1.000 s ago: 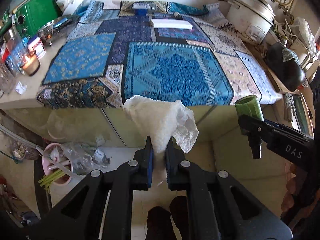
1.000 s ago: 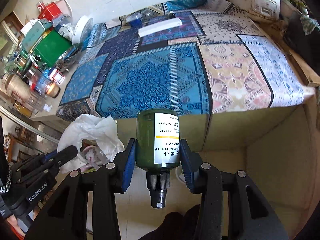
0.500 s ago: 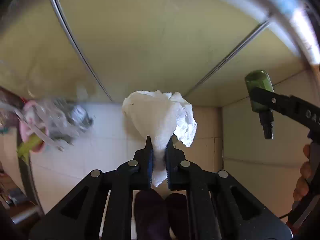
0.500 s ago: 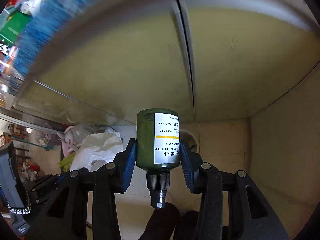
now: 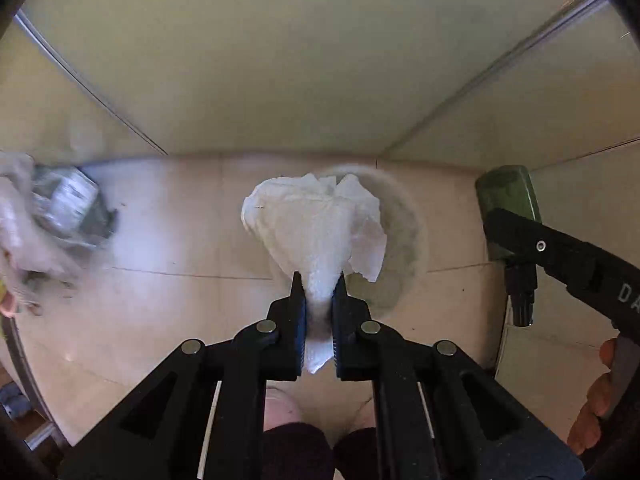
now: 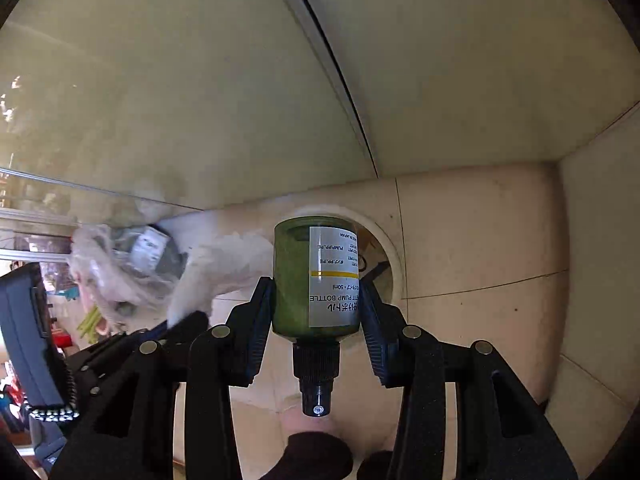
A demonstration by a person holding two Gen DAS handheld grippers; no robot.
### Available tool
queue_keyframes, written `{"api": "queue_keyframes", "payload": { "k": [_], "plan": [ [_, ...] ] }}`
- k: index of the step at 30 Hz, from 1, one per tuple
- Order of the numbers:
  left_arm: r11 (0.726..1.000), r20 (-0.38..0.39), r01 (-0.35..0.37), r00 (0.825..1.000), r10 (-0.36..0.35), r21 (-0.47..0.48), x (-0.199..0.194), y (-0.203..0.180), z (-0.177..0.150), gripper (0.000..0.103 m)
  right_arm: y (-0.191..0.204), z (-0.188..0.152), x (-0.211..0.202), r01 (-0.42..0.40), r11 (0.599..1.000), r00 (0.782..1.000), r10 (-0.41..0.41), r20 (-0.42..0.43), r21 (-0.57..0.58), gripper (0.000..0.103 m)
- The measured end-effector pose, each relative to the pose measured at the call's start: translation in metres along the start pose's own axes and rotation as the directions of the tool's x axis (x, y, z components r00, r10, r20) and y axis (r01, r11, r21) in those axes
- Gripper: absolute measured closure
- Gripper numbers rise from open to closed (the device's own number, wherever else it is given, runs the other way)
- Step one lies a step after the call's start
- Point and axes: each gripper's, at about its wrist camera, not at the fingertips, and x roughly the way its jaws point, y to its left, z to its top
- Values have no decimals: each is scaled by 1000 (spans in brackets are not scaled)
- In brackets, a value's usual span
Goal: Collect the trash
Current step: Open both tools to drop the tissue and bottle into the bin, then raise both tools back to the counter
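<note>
Having swung down from the counter, both grippers are hovering over the round bin (image 6: 394,256), left gripper (image 5: 318,300) fingers pinching the tissue (image 5: 316,220), right gripper (image 6: 316,308) fingers clamping the green bottle (image 6: 300,280), ready for dropping.

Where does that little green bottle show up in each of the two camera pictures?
Left wrist view: the green bottle is at the right edge, clamped neck-down in the right gripper.
Right wrist view: it fills the centre, between that gripper's blue-padded fingers, white label facing right.
Shared landmark: the round white bin on the floor, directly behind the bottle in the right wrist view.
</note>
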Motion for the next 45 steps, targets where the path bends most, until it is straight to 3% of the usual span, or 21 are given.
{"api": "queue_keyframes", "payload": {
  "k": [4, 9, 12, 16, 20, 26, 33, 39, 45],
  "plan": [
    [1000, -67, 11, 998, -11, -8, 49, 1, -5, 94, -6, 3, 37, 3, 1000, 999, -4, -47, -11, 64],
    [999, -71, 34, 997, -35, -18, 60, -8, -8, 86, -6, 10, 57, -7, 1000, 996, 5, -93, -17, 63],
    [1000, -58, 25, 998, -25, 2, 54, -10, -10, 75, -9, 11, 58, -7, 999, 994, 3, -106, -32, 64],
    [999, -15, -44, 999, 44, 16, 36, -14, -13, 74, -6, 10, 53, 13, 998, 994, -20, -111, -62, 63],
    [1000, -18, -28, 999, 28, -3, 3, -12, -15, 74, -2, 10, 23, 3, 998, 994, -10, -110, -62, 63],
    [999, 27, -35, 999, 35, 22, -93, -21, -15, 74, 25, 8, -76, 6, 998, 998, -9, -60, -60, 63],
    [998, 149, -30, 989, 21, 62, -257, -41, -8, 74, 75, 6, -227, -19, 999, 999, 20, 26, -47, 63],
    [992, 286, -55, 958, 19, 118, -402, -52, 1, 72, 128, 10, -360, -29, 995, 986, 44, 163, -96, 61],
    [990, 399, -52, 917, -4, 129, -519, -50, 11, 71, 173, 9, -461, 18, 991, 953, 22, 302, -131, 59]
  ]
}}
